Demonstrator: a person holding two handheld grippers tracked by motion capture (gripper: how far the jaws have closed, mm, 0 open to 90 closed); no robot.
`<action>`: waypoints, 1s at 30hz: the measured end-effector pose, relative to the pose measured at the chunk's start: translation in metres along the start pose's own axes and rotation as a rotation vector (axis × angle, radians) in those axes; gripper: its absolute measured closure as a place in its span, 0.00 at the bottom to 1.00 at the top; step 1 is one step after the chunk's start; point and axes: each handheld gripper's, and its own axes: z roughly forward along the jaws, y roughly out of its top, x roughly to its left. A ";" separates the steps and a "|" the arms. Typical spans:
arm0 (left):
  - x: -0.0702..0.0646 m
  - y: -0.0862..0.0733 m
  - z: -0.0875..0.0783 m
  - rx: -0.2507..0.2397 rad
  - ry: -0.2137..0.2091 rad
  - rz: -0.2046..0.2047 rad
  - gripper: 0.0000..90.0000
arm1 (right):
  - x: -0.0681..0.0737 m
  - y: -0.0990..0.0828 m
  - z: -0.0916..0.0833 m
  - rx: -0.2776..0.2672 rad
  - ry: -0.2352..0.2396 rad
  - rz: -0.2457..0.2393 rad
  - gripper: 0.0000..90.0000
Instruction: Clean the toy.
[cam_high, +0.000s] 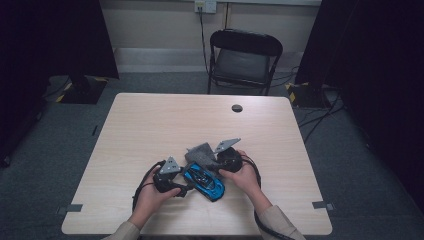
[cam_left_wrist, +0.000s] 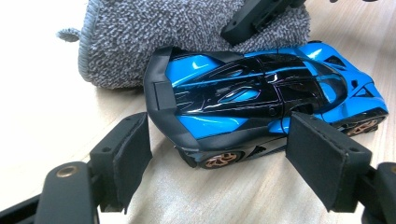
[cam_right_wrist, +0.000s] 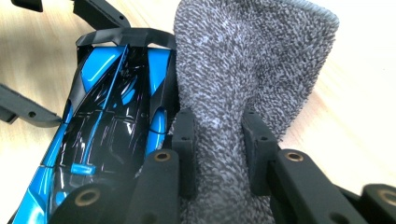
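Observation:
A blue and black toy sports car (cam_high: 205, 182) lies on the wooden table (cam_high: 150, 125) near its front edge. A grey terry cloth (cam_high: 200, 152) rests against the car's far side. In the left gripper view the car (cam_left_wrist: 261, 93) lies side-on, and my left gripper (cam_left_wrist: 224, 163) stands open with its pads (cam_left_wrist: 133, 158) on either side of the rear wheel, clear of it. My right gripper (cam_right_wrist: 219, 149) is shut on the cloth (cam_right_wrist: 252, 60), pinching a fold of it beside the car (cam_right_wrist: 116, 121). In the high view the left gripper (cam_high: 186, 189) is left of the car and the right gripper (cam_high: 214, 163) behind it.
A black folding chair (cam_high: 245, 55) stands beyond the table's far edge. A round cable hole (cam_high: 237, 108) sits in the tabletop at the back. Black curtains hang at both sides. Cables trail from both grippers towards the person's forearms.

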 end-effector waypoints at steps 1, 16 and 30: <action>0.000 0.000 0.000 0.000 -0.001 -0.001 0.24 | 0.000 -0.001 0.000 -0.001 0.001 0.002 0.79; 0.000 0.001 0.000 0.001 0.005 0.008 0.24 | 0.001 -0.014 -0.014 0.008 0.002 -0.021 0.78; 0.000 0.001 0.001 0.000 0.008 0.007 0.24 | 0.005 -0.034 -0.033 0.002 -0.003 -0.028 0.78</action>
